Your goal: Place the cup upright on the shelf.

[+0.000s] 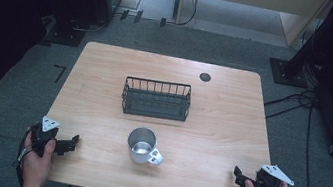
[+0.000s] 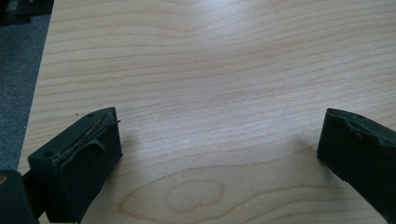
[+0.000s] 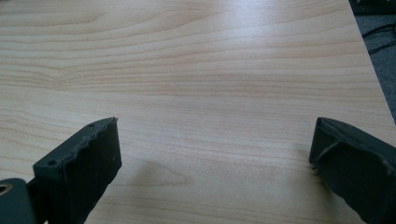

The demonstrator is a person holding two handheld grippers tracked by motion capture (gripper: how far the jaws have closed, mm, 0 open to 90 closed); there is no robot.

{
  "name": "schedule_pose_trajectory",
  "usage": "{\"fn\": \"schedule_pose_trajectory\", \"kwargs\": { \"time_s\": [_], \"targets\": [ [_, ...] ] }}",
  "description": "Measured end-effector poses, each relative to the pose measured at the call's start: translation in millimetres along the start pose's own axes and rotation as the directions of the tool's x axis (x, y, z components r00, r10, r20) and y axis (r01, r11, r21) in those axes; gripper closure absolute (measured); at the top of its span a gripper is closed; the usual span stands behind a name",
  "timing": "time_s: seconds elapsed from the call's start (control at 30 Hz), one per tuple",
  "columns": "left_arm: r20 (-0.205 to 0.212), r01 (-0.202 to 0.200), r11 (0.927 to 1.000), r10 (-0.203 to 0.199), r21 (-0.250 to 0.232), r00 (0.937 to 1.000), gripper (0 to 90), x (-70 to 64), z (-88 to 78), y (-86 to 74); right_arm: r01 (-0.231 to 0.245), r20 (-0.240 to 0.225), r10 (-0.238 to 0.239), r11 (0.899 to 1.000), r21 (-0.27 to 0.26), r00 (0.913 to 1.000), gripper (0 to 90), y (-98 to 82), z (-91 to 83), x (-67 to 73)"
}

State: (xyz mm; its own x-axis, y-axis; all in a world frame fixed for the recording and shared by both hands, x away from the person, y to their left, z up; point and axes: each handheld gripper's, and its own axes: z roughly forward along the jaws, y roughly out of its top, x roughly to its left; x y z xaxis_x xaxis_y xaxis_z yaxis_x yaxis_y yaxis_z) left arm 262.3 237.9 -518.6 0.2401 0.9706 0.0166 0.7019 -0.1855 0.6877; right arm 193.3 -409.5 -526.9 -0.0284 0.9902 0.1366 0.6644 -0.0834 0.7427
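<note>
**Mug and basket untouched, both grippers parked wide**

Grey carpet and dark equipment were seen all round a pale wooden table [image 1: 104, 89], and on that table very little was found disturbed. At its middle a black wire basket [image 1: 156, 99] was set, long axis running across the table, left to right, nothing seen inside. Just nearer the person a metal mug [image 1: 142, 145] was stood upright, mouth up, with its handle pointed toward the near right corner. Mug and basket were kept apart, not touching.

At the near left edge the left gripper [image 1: 70, 142] was held in a hand, jaws spread wide over bare wood in its own view [image 2: 219, 154], nothing gripped. At the near right edge the right gripper [image 1: 238, 176] was held likewise, jaws just as wide [image 3: 215, 154], nothing between them. Both were well apart from the mug.

By this look, no work was judged done: reaching, grasping and any placing in the basket were all left.
</note>
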Motion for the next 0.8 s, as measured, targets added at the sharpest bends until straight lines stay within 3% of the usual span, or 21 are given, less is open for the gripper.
{"fn": "schedule_pose_trajectory", "kwargs": {
  "time_s": [0.17,0.27,0.8],
  "targets": [
    [0.0,0.0,1.0,0.0,0.0,1.0,0.0,0.0,0.0,0.0,0.002,0.013,-0.002,1.0,-0.013,0.9999,2.0,0.6,-1.4,2.6],
    [0.0,0.0,1.0,0.0,0.0,1.0,0.0,0.0,0.0,0.0,-0.017,-0.02,0.017,1.0,-0.023,0.9997,2.2,3.2,-3.6,7.6],
    [0.0,0.0,1.0,0.0,0.0,1.0,0.0,-0.1,0.0,-0.1,0.038,-0.07,-0.042,0.997,-0.067,0.9966,5.0,24.7,-17.4,44.5]
  ]
}}
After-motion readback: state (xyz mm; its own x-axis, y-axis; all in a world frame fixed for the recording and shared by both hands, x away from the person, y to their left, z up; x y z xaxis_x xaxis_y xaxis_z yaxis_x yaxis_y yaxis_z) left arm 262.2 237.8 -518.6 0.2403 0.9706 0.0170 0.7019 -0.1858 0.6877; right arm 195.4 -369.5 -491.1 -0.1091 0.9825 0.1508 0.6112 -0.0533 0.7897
